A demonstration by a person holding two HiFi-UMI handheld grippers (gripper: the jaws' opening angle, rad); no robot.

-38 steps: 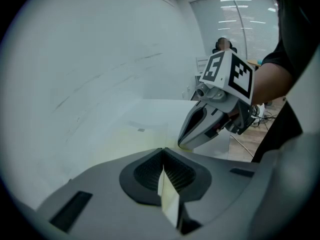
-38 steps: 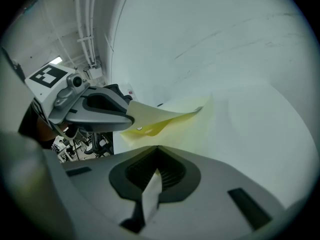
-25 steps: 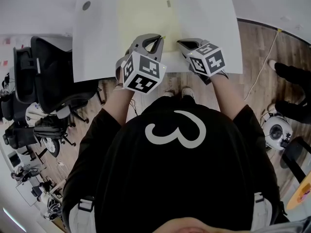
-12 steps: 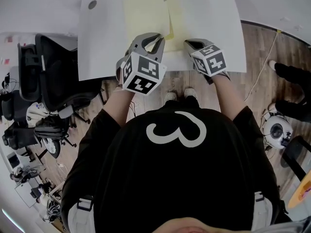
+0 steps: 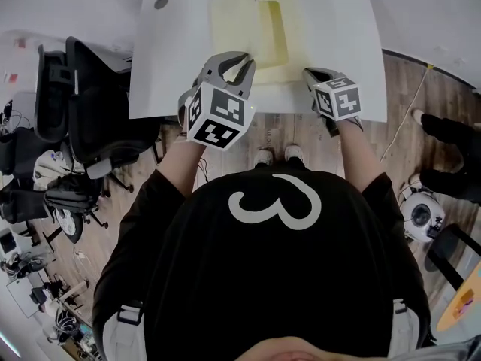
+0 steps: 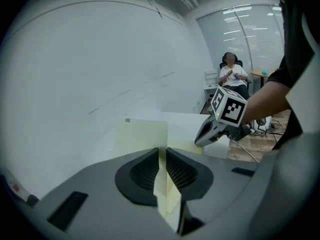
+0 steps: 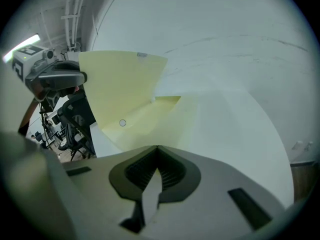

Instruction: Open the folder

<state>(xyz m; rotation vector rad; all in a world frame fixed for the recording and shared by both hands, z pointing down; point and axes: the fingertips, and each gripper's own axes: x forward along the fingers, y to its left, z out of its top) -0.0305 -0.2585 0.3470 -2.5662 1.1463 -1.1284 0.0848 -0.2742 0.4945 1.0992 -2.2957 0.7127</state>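
A pale yellow folder (image 5: 255, 36) lies on the white table (image 5: 338, 21) near its front edge. My left gripper (image 5: 242, 60) is shut on the near edge of the folder's top cover (image 6: 142, 136). The thin sheet stays pinched between the pads though the jaws have just been opening a little. The cover (image 7: 122, 84) stands lifted and shows the deeper yellow inside (image 5: 272, 32). My right gripper (image 5: 310, 74) is shut on the folder's lower sheet at the near right corner, where a pale flap sits between its pads (image 7: 150, 191). Each gripper shows in the other's view, the right gripper (image 6: 210, 134) and the left gripper (image 7: 65, 76).
A black office chair (image 5: 90, 111) stands left of the table, with more chairs and gear on the wood floor behind it. A round grommet (image 5: 161, 1) sits in the table's left part. A seated person (image 6: 231, 74) is far off by the windows.
My left gripper has risen with the top cover, which has swung up and left off the lower sheet. The right gripper stays at the near right corner.
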